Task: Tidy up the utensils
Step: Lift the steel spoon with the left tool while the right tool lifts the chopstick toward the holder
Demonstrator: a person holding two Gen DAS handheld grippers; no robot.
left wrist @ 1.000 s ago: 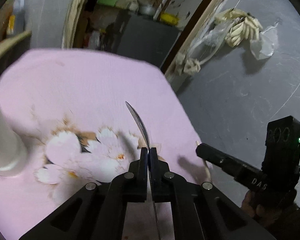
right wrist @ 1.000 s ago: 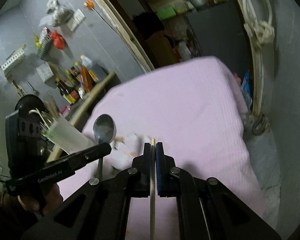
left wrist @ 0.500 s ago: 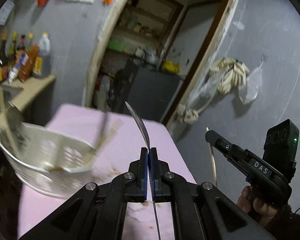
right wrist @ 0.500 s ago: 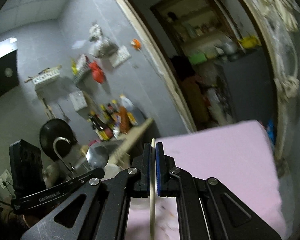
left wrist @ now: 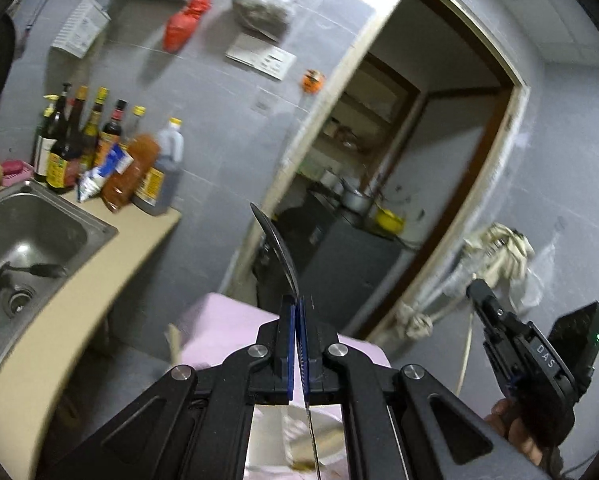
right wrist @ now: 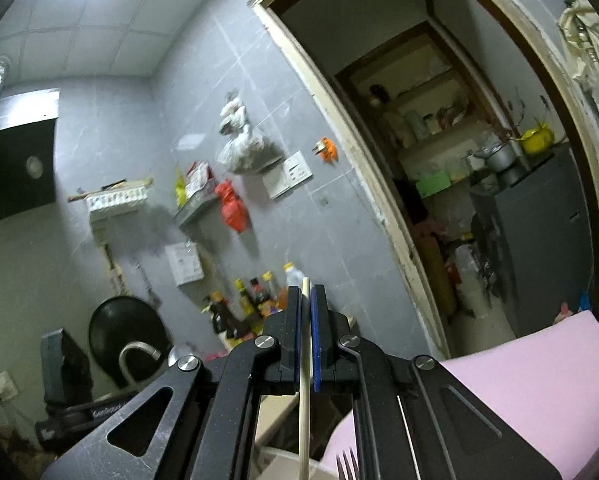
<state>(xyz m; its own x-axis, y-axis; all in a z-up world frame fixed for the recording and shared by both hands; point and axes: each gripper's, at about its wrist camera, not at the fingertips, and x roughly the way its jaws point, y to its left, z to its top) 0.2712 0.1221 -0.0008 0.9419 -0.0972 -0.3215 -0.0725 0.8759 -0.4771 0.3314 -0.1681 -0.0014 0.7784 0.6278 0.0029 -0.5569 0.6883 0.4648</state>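
Observation:
My left gripper [left wrist: 298,305] is shut on a metal spoon [left wrist: 277,250] whose bowl sticks up past the fingertips, edge-on. It is tilted up, high above the pink tablecloth [left wrist: 223,330]. My right gripper [right wrist: 307,294] is shut on a pale chopstick [right wrist: 304,380] that runs between the pads. It also shows at the right of the left wrist view [left wrist: 473,292], with the chopstick [left wrist: 465,354] hanging below it. A fork's tines [right wrist: 348,465] show under the right gripper, beside a white holder's rim [right wrist: 283,458].
A steel sink [left wrist: 23,240] in a beige counter [left wrist: 83,304] lies to the left, with several sauce bottles [left wrist: 99,152] behind it. An open doorway [left wrist: 379,208] to a pantry is ahead. The pink cloth [right wrist: 539,384] covers the table at the right.
Both grippers have swung upward, away from the table, each still holding its utensil. The white holder has dropped below the left view. The views now face the wall and doorway.

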